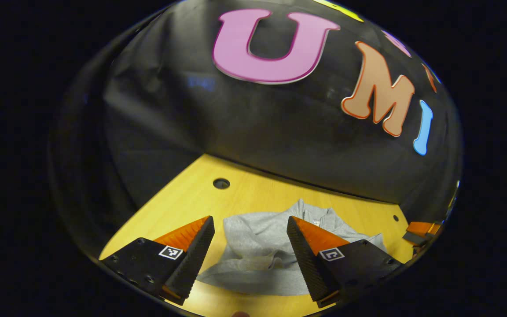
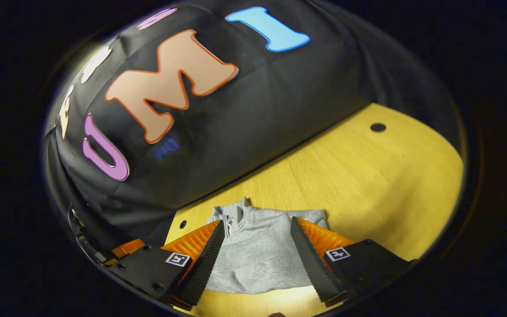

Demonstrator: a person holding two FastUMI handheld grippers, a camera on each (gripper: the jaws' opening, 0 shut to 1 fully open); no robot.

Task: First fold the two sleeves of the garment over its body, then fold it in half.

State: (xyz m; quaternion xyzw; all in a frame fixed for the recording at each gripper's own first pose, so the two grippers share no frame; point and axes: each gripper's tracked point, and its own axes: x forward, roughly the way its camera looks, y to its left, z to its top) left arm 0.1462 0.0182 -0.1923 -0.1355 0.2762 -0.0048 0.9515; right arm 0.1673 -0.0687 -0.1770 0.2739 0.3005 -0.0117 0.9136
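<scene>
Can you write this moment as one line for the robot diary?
left gripper: open, above sweater | right gripper: open, above sweater | table

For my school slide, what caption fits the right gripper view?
Open right gripper hovers over a folded grey garment on the wooden table.

The left gripper view looks forward and down from just above the surface point(image 1: 253, 198), along the left gripper point(image 1: 250, 224), tilted toward the booth wall. The right gripper view rides the right gripper point(image 2: 258, 226) likewise, rolled to one side. Both close views share the grey garment point(image 1: 258, 251) ahead and the wall beyond it.
</scene>
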